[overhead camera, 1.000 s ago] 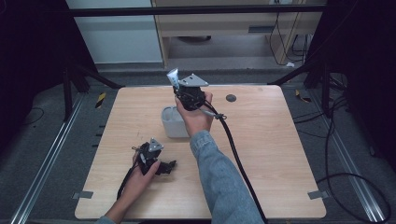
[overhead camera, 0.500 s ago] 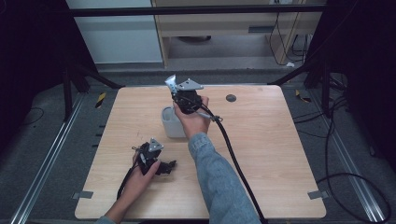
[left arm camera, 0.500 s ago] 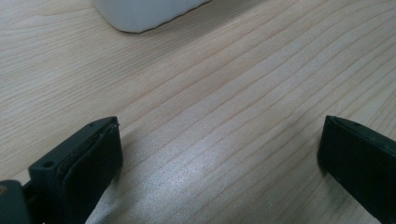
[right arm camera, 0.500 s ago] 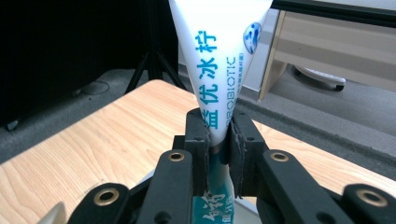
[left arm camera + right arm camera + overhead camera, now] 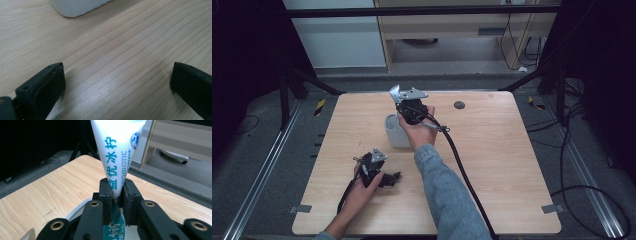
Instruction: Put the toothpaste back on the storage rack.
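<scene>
Pouch pinched in right gripper, above white cup.

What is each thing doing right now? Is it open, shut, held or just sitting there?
Right gripper: shut on the tube, held above the cup.
Tube: pinched between the jaws, lifted.
Left gripper: open, holding nothing, low over the table.
White cup: standing on the table, not gripped.

The right gripper, jaws clamped on a white sachet, has drawn back toward 6 o'clock and now hangs directly above the white cup on the desk.
</scene>
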`<act>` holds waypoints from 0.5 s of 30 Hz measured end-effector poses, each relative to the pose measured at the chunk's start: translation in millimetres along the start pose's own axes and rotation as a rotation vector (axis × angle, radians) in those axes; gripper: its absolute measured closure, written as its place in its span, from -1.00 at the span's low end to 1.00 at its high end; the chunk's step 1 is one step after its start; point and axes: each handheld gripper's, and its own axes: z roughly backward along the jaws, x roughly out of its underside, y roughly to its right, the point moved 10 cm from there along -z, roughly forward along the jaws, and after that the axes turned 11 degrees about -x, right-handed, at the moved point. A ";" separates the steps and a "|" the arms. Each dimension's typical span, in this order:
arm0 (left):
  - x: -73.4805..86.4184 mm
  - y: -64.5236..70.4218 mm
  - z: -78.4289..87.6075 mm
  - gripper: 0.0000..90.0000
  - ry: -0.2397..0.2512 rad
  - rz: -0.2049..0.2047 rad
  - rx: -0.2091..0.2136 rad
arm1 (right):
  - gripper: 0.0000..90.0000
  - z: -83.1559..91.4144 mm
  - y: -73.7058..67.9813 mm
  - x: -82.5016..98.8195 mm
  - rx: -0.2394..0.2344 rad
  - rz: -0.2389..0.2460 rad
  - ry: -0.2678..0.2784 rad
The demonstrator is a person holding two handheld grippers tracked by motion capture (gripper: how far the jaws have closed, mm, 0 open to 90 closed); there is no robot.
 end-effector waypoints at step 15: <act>0.0 0.0 0.0 -1.00 0.000 0.000 0.000 | 0.76 -2.4 1.7 14.2 -0.004 -0.013 -0.028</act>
